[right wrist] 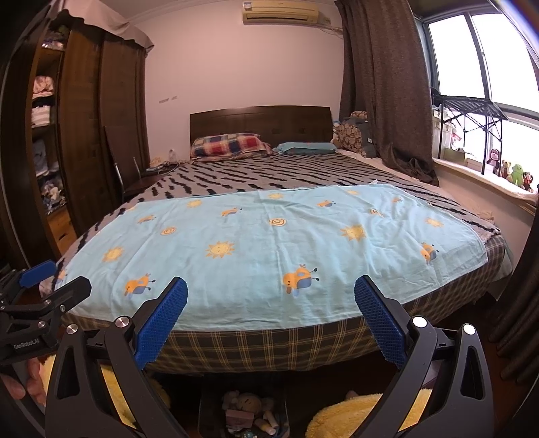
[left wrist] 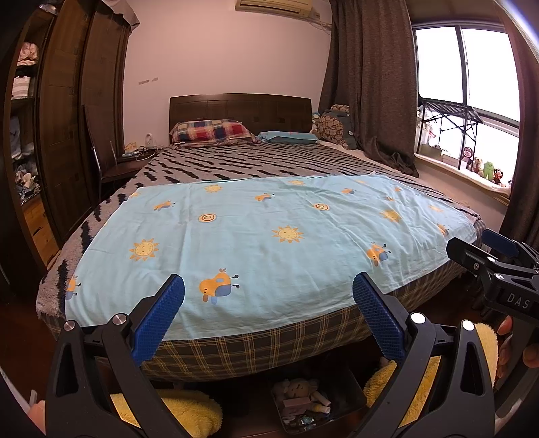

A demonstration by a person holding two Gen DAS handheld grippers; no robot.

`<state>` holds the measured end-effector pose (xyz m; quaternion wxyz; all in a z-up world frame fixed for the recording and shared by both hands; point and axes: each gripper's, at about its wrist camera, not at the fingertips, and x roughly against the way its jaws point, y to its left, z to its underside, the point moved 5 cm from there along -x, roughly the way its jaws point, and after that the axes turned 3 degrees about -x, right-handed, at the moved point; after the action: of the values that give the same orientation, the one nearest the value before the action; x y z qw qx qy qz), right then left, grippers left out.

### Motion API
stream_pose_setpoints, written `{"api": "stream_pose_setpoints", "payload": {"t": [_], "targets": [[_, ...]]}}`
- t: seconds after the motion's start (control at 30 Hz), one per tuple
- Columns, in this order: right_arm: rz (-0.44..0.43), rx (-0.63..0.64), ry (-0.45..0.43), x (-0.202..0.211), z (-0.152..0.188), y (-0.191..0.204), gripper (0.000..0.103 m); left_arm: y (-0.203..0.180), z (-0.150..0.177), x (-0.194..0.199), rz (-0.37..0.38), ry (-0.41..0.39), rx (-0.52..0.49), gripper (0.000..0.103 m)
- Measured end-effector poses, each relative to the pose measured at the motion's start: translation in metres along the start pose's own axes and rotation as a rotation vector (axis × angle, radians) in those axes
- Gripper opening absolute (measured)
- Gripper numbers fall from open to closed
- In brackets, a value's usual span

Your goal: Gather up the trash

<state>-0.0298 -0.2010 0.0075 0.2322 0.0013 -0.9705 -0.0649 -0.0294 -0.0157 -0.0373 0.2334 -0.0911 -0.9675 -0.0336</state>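
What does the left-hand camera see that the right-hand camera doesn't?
Only the left wrist view shows the right gripper, seen at its right edge. Only the right wrist view shows the left gripper, seen at its left edge, and the whole air conditioner, which the left view cuts off. Both show the bed with the light blue sheet, the plaid pillow, the window, and a tray of clutter on the floor.

Light-blue sheet (left wrist: pixel 262 236) with orange suns; grey-black zigzag blanket (left wrist: pixel 256 161); possibly yellow-checked mattress (left wrist: pixel 256 350).

Blue sheet (left wrist: pixel 262 242) covers the bed (left wrist: pixel 235 161) foot.
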Motion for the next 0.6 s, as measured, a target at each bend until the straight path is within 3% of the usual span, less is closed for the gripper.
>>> {"api": "stream_pose_setpoints", "payload": {"t": [0.6], "targets": [[0.02,-0.001,0.015,-0.008,0.0035,-0.0037,0.1,-0.0002,0.0006,0.0004,-0.03,-0.01,-0.022,0.095]]}}
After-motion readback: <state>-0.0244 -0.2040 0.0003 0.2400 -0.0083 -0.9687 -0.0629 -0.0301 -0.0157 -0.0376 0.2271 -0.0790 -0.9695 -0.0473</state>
